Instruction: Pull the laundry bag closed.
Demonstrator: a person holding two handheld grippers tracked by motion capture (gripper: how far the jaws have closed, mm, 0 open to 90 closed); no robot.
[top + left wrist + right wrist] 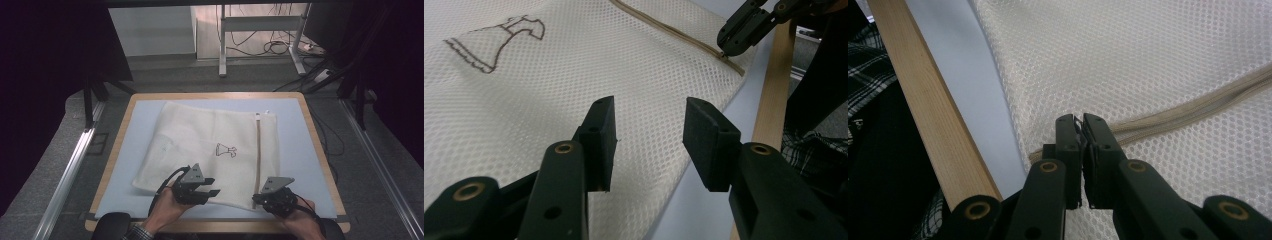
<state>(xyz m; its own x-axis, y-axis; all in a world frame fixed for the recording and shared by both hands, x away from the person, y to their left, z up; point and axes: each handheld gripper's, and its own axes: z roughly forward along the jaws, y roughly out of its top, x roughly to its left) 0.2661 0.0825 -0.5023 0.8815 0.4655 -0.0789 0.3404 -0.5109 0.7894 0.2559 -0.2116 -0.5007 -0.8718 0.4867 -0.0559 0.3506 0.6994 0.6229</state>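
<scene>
Near table's front edge (200,224), right gripper (256,199) pinching mesh bag (200,145) zipper end (1128,127)

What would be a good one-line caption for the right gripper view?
Right gripper pinched shut on the beige zipper end of a cream mesh laundry bag near the table's wooden edge.

The mesh bag (210,150) lies flat on the mat (295,150), which covers the table (316,135), and its near edge runs close to my side. The zipper (258,155) runs along the bag's right part, from the far edge to the near one, with the dress drawing (226,149) just left of it, near the middle. My left gripper (209,191) sits over the bag's near edge, left of centre. My right gripper (258,199) is at the zipper's near end, on the bag's near right corner. The two grippers are apart, side by side. Beyond the table's far edge stands a desk frame (260,35) with cables (272,47) on the floor.
</scene>
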